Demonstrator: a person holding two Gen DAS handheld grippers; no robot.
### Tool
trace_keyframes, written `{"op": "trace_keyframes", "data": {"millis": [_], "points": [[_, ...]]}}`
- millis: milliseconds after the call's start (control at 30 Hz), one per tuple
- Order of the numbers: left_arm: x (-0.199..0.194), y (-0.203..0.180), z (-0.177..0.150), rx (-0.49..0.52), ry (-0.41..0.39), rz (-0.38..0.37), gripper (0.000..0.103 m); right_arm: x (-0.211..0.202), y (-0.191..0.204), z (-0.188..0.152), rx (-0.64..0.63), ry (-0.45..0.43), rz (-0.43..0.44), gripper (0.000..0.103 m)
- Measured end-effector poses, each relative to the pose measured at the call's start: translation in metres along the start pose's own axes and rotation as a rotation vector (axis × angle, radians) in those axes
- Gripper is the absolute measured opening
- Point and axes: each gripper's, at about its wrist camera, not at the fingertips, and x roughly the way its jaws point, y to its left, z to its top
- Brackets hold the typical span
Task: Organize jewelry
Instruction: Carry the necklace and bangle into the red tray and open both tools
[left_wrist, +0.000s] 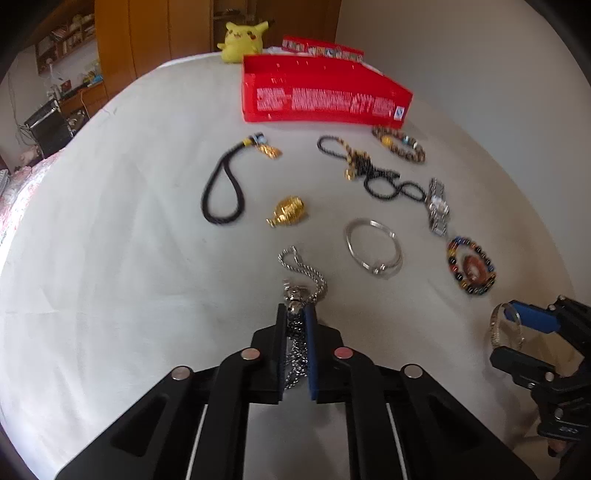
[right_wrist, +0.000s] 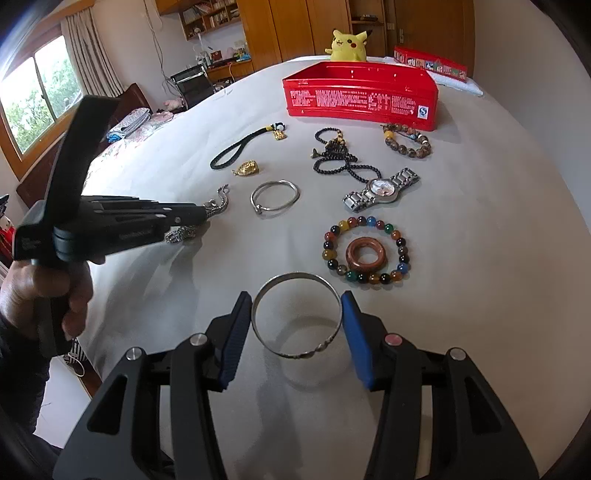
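Note:
Jewelry lies on a white bed in front of an open red tin box. My left gripper is shut on a silver chain necklace, whose loop trails forward on the sheet; it also shows in the right wrist view. My right gripper is shut on a silver bangle, with both blue pads touching its sides, held above the sheet. In the left wrist view the right gripper is at the right edge.
On the sheet lie a black cord loop, a gold pendant, black beads, a brown bead bracelet, a steel watch, a thin silver bangle and a coloured bead bracelet with a wooden ring. A Pikachu plush sits behind the box.

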Motion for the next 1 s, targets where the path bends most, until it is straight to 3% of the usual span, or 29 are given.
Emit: {"op": "trace_keyframes", "data": {"millis": [233,600,767,1000], "points": [[-0.055,-0.006,0.024,0.037,-0.121,-0.019,0.008,-0.016,0.002,0.013,-0.023,-0.033,0.001,0.048],[-0.114,-0.017,0.061,0.109,-0.232,-0.044,0.008,-0.049,0.0,0.061,-0.094,-0.079,0.01,0.048],[-0.144,-0.021,0.105,0.159,-0.284,-0.049,0.008,-0.059,-0.003,0.096,-0.141,-0.093,0.018,0.048],[-0.169,-0.029,0.182,0.216,-0.305,-0.051,0.008,-0.053,-0.026,0.172,-0.149,-0.083,0.033,0.048]]}}
